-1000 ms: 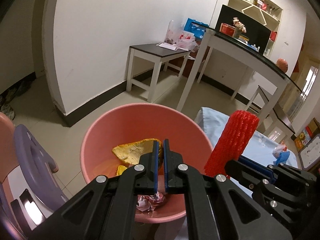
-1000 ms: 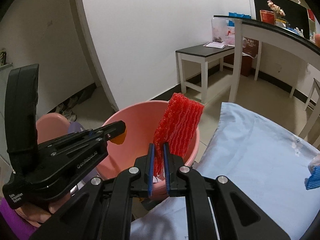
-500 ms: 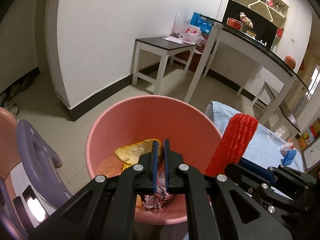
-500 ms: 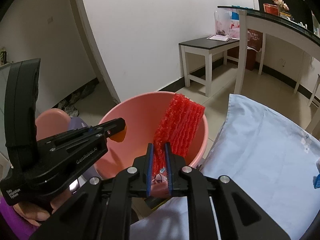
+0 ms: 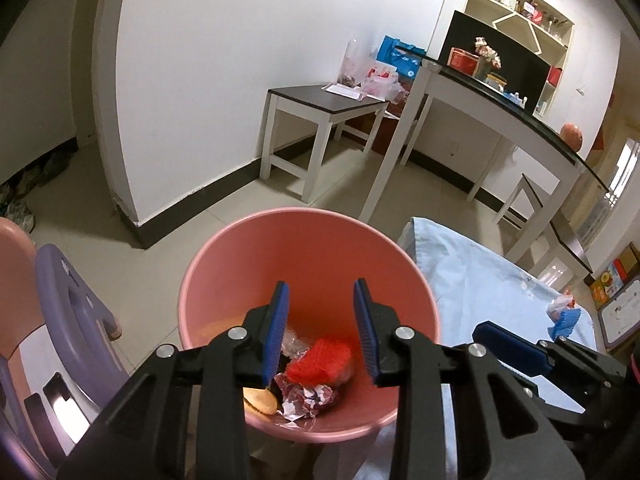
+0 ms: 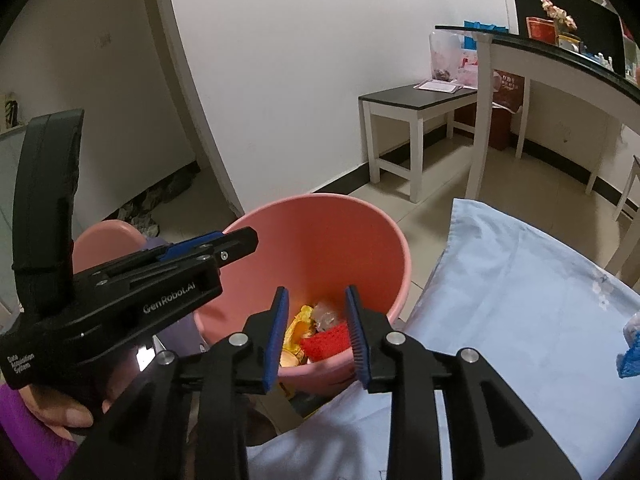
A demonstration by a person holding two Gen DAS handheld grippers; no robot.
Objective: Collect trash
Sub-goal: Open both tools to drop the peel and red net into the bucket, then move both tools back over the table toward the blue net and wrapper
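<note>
A pink bucket (image 5: 224,264) (image 6: 384,248) stands on the floor beside the table. The red foam net (image 5: 318,364) (image 6: 326,342) lies inside it on crumpled wrappers (image 5: 306,398) and yellow peel (image 6: 298,330). My left gripper (image 5: 322,334) is open and empty above the bucket. My right gripper (image 6: 316,332) is open and empty above the bucket's near rim. The left gripper also shows in the right wrist view (image 6: 224,248), and the right one in the left wrist view (image 5: 508,344).
A table with a light blue cloth (image 5: 480,280) (image 6: 520,300) is to the right, with blue and white trash (image 5: 562,314) (image 6: 630,354) on it. A purple stool (image 5: 68,312) is at left. White benches (image 5: 320,120) and a long counter (image 5: 500,100) stand behind.
Both grippers have opened. The left let go of the yellow peel and the right let go of the red foam net; both now lie in the bucket.
</note>
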